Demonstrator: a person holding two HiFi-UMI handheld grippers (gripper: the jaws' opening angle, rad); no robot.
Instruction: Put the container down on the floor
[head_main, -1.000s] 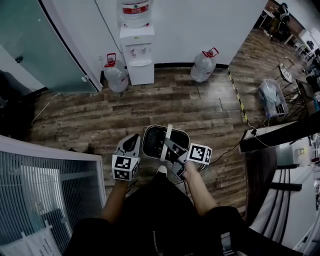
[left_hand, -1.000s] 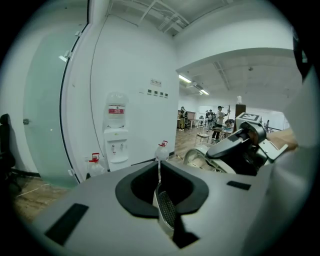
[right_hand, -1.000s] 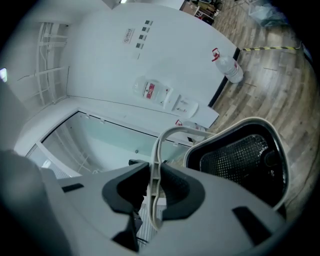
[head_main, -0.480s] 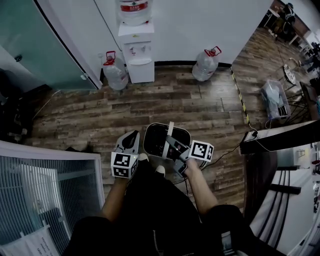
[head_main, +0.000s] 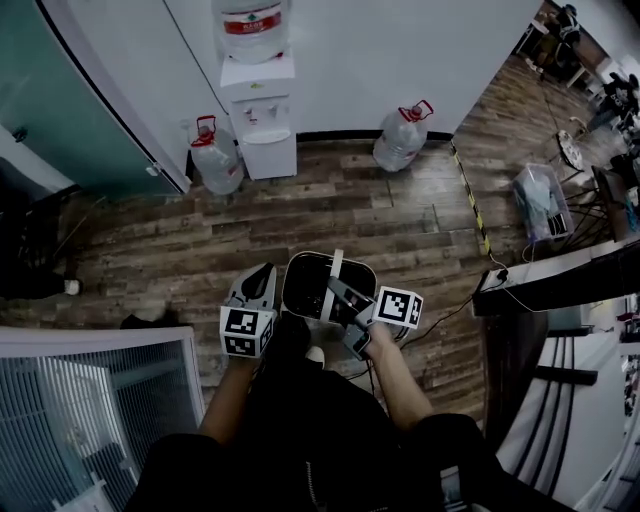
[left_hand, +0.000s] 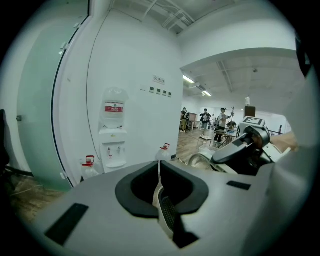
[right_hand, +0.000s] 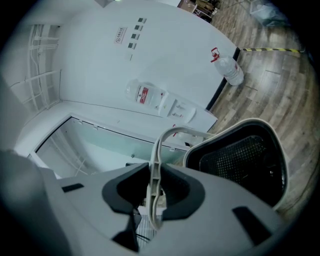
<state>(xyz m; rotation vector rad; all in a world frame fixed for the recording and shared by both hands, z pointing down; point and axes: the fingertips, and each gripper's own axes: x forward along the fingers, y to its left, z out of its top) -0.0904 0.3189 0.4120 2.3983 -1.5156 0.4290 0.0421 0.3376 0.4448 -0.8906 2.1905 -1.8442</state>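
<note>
A dark container (head_main: 308, 287) with a pale rim and a white bail handle (head_main: 336, 270) hangs above the wooden floor, in front of the person's legs. My right gripper (head_main: 341, 296) is shut on that handle; in the right gripper view the handle (right_hand: 164, 137) runs between the jaws and the container's meshed inside (right_hand: 240, 160) hangs to the right. My left gripper (head_main: 262, 282) is just left of the container, apart from it, with its jaws together and nothing between them (left_hand: 160, 197). The left gripper view also shows the right gripper (left_hand: 245, 147).
A water dispenser (head_main: 258, 115) stands at the white wall, with a water jug on either side (head_main: 214, 157) (head_main: 400, 136). A glass partition is at the left, a wire rack (head_main: 90, 400) at the lower left. A desk (head_main: 545, 280), a cable (head_main: 462, 298) and floor tape (head_main: 470, 200) lie to the right.
The person has stepped forward, so the dispenser and jugs have slid left in view. Both grippers and the hanging container keep their places relative to the body.
</note>
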